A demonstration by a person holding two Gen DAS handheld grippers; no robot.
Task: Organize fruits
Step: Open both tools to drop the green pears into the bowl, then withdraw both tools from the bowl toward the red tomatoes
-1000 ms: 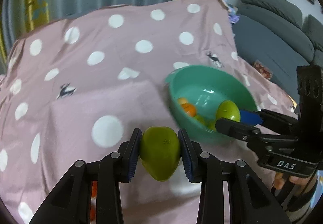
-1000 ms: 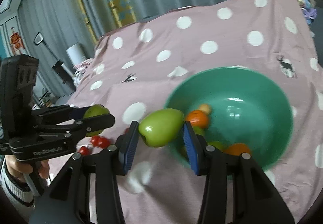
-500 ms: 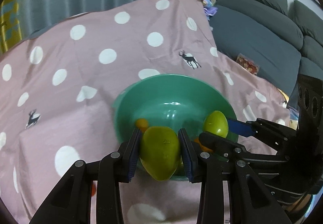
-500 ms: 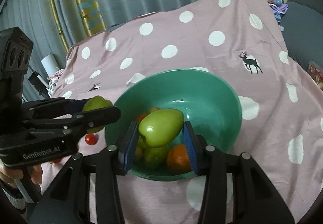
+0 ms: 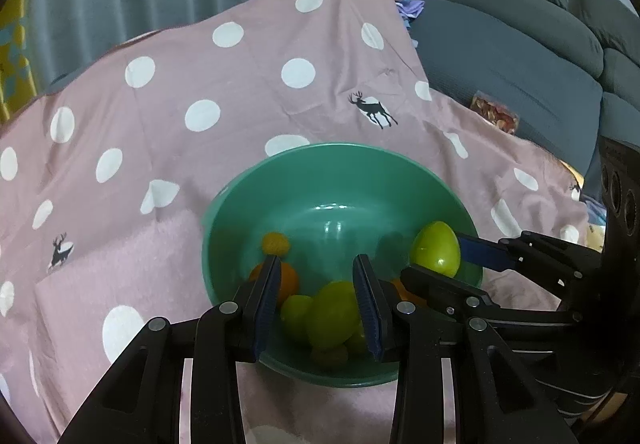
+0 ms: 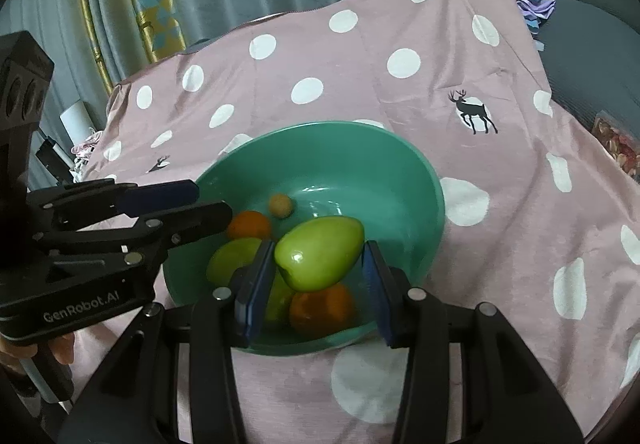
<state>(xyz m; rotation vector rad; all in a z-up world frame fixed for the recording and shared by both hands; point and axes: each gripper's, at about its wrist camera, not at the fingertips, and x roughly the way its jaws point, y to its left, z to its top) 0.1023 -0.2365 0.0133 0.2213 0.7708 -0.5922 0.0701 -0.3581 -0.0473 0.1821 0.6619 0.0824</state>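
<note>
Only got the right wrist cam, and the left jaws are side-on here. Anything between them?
Observer: No. The left wrist view looks straight along the left gripper: its jaws stand apart with nothing gripped. A loose green fruit lies below them in the bowl.
Operator: Is my fruit actually over the bowl?
Observer: Yes. Side-on from the left, the right gripper clamps the held green fruit just inside the bowl's rim.
Operator: Anything in the bowl I can't see?
Observer: A small brownish fruit against the near wall, under the loose green one.
</note>
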